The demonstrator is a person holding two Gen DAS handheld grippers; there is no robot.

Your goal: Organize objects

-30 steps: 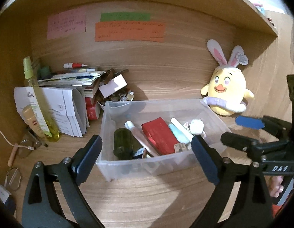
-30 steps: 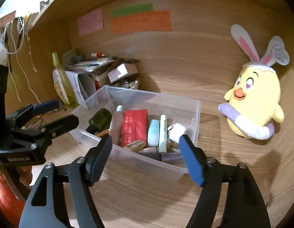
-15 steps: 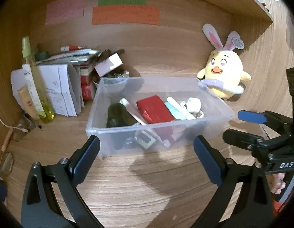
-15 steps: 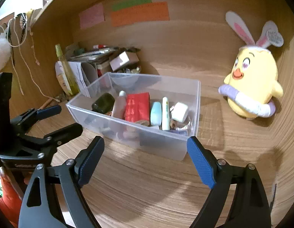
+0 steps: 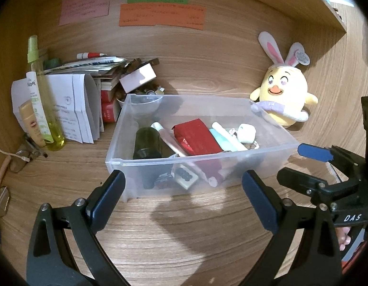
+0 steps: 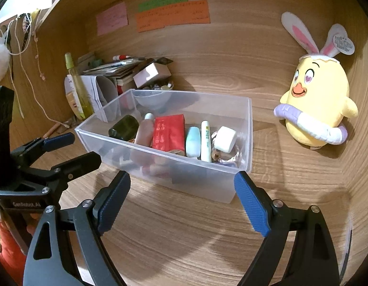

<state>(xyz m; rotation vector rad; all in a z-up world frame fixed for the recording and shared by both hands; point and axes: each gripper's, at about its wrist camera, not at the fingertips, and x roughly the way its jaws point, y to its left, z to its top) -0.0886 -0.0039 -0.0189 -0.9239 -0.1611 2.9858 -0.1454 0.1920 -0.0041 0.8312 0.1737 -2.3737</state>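
A clear plastic bin (image 5: 126,164) (image 6: 246,124) stands on the wooden desk. It holds a red packet (image 5: 196,138) (image 6: 168,132), a dark jar (image 5: 147,143) (image 6: 124,127), tubes and a small white box (image 5: 247,132) (image 6: 225,139). My left gripper (image 5: 184,197) is open and empty, just in front of the bin. My right gripper (image 6: 181,197) is open and empty, in front of the bin's right corner. Each gripper also shows in the other's view, the right one (image 5: 307,166) and the left one (image 6: 69,150).
A yellow chick plush with rabbit ears (image 5: 282,97) (image 6: 317,104) sits right of the bin. At back left stand a yellow-green spray bottle (image 5: 44,109) (image 6: 78,90), folded papers (image 5: 72,107), stacked books and a small white box (image 5: 137,77). Paper notes (image 5: 160,14) hang on the back wall.
Both grippers have drawn back from the bin toward the desk's front. They were over its front edge a second ago. Both stay open; the bin has not moved.
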